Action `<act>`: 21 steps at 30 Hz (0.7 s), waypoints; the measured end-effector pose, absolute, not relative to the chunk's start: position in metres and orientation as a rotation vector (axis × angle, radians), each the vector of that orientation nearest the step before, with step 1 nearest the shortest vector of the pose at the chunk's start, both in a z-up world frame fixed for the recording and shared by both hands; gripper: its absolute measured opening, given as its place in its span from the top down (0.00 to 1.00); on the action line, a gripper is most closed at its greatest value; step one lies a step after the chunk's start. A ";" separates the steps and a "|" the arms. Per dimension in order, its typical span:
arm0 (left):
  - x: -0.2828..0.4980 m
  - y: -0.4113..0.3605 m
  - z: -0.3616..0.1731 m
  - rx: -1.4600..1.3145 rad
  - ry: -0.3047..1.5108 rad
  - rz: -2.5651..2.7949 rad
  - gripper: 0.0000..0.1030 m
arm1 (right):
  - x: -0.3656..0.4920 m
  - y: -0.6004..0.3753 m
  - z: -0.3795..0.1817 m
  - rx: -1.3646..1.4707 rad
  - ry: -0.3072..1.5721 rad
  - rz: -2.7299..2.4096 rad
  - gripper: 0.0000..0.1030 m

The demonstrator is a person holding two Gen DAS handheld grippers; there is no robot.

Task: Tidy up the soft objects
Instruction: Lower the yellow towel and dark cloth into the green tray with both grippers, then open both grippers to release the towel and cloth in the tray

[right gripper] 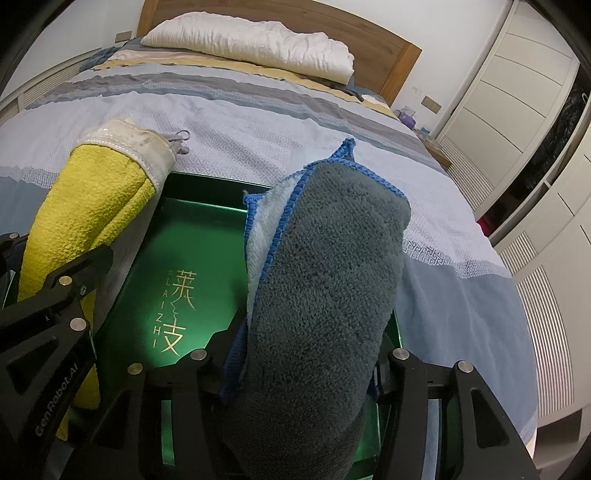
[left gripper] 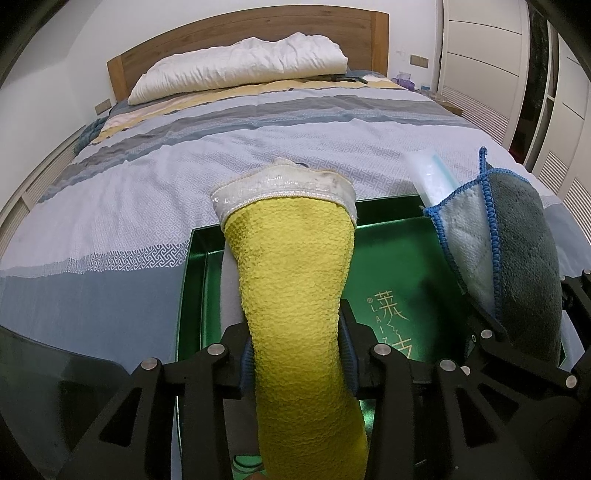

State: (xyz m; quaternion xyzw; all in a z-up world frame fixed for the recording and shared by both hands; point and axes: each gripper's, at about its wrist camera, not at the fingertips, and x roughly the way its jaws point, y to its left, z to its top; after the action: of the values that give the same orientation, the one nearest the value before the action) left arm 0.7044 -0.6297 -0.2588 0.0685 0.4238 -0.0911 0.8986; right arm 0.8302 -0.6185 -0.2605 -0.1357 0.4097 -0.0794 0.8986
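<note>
- While both claws hang over the green box (left gripper: 207, 280), its thin upright walls frame them: far wall across mid-frame, left wall running down the lower left of the left wrist view.
- Left claw (left gripper: 295, 365): a rolled yellow towel (left gripper: 295, 295) with a white band at its far end stands between the blue pads, which meet its sides; clamped on it, as far as the view shows.
- Right claw (right gripper: 310, 354): a rolled grey cloth (right gripper: 332, 277) with blue stitched edging and a white inner layer fills the gap; the pads are mostly hidden behind it, so whether they press I cannot tell.
- Both rolls reach up and out past the box's far wall, over the bed (left gripper: 129, 177).
- Between the two rolls the box floor lies bare, with gold lettering (right gripper: 181, 310) at lower centre of the right wrist view.
- Each claw shows at the other view's edge, close beside its neighbour, with little side room between them.
- Beyond the box, the striped bedspread runs open toward a white pillow (left gripper: 240, 66) and wooden headboard (left gripper: 258, 26) at the top.
- A small pale packet (left gripper: 428, 173) lies on the bed just past the box's far right corner.
- White wardrobe doors (right gripper: 517, 92) stand at the right edge.
</note>
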 end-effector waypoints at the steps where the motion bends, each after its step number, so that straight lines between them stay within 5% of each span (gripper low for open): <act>1: 0.704 -0.630 -0.259 0.141 0.878 -0.188 0.67 | 0.831 -0.618 -0.261 -0.284 0.849 -0.164 0.49; 9: 0.704 -0.630 -0.259 0.141 0.876 -0.189 0.67 | 0.830 -0.619 -0.260 -0.285 0.849 -0.164 0.48; 13: 0.703 -0.630 -0.257 0.139 0.868 -0.191 0.61 | 0.828 -0.618 -0.258 -0.290 0.834 -0.172 0.34; 21: 0.701 -0.632 -0.254 0.146 0.848 -0.191 0.60 | 0.824 -0.619 -0.255 -0.286 0.818 -0.179 0.27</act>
State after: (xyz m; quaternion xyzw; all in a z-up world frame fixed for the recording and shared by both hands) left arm 0.7005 -0.6321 -0.2539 0.0709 0.4103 -0.0923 0.9045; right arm 0.8242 -0.6189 -0.2545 -0.1384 0.3960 -0.0865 0.9036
